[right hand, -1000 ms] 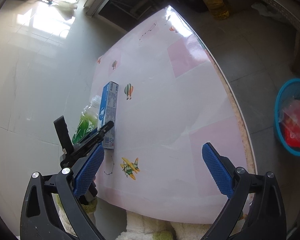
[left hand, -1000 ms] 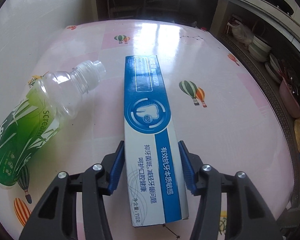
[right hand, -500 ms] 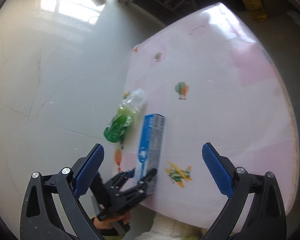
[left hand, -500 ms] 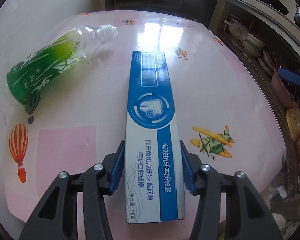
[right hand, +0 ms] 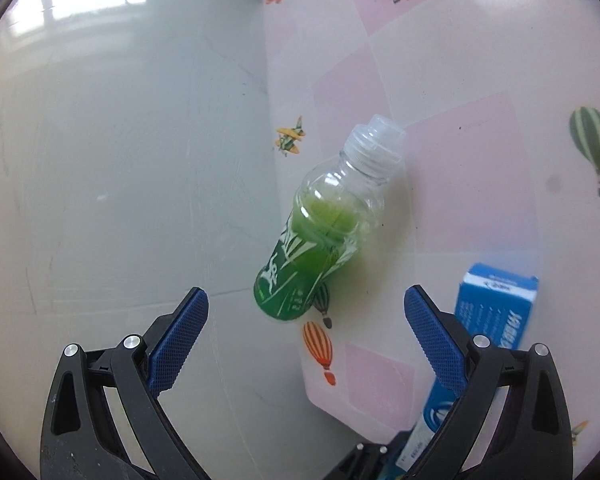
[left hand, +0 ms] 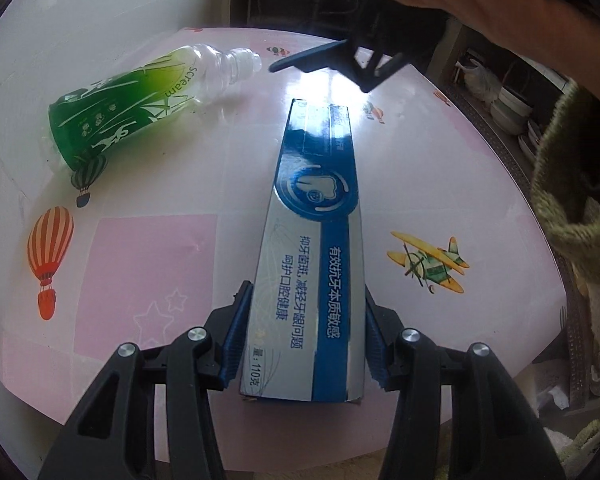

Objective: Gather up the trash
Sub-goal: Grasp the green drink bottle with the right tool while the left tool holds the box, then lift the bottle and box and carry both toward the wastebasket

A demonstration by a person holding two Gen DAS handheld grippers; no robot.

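Left wrist view, left to right: green drink bottle [left hand: 140, 108] lay on its side at upper left of the counter [left hand: 148, 264], cap toward top centre. Looked mostly empty, some green liquid inside, so likely light, thin-walled and slick; it would probably roll. Best hold judged to be across the labelled body, not the tapered neck.

Toothpaste box [left hand: 316, 248] sat centre frame, long axis running up the picture, near end clamped between the pads of the left gripper [left hand: 306, 344]. Gripper half-closed, holding the box by its long side walls. Cardboard, light, stiff along its length but likely crushable if squeezed hard. Whether a tube was inside couldn't be told.

Right gripper [left hand: 332, 64] showed at top centre, only one finger and the linkage visible, the rest cut off behind a hand and a green fuzzy sleeve [left hand: 572, 184] at right.

Right wrist view: right gripper [right hand: 306, 336] stood wide, nothing between the pads, bottle [right hand: 320, 232] lying beyond them at centre. Box [right hand: 496, 304] at lower right, its lower end hidden behind the gripper finger. No bin visible in either view. Shelf contents at far right too blurred to read.
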